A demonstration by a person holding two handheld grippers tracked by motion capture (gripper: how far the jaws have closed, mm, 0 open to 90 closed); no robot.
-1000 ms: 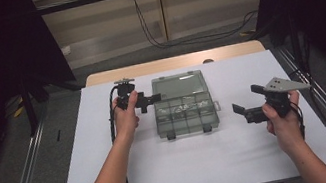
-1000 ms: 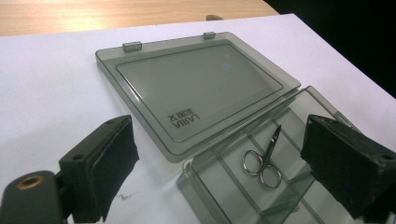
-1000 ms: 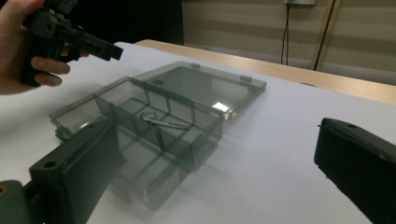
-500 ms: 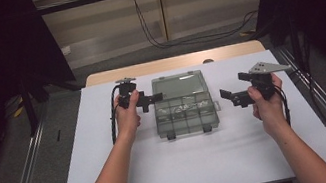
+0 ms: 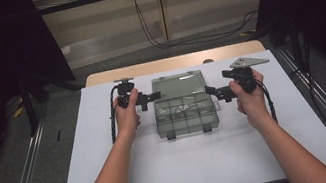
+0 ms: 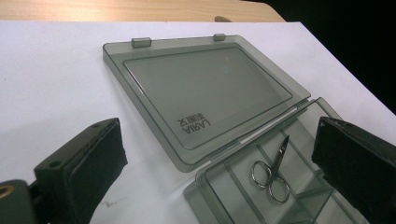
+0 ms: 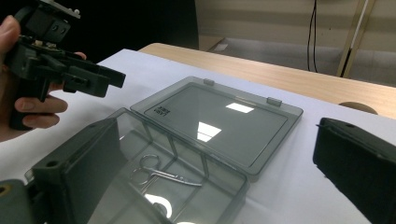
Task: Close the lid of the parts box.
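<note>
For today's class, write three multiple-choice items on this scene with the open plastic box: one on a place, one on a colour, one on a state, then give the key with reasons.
1. Where do the scissors lie?
A. In a compartment of the box
B. On the lid
C. On the white table top

2. What colour is the box?
A. Bright red
B. Smoky translucent grey
C. Yellow

3. How is the lid?
A. Shut and latched
B. Taken off and stood on edge
C. Swung open, lying flat behind the box

Key:
1 A: the left gripper view shows them between the dividers.
2 B: the table top shows through its grey walls.
3 C: it rests flat, joined to the box along the back edge, while the left gripper and right gripper sit at the two sides with jaws open.
</note>
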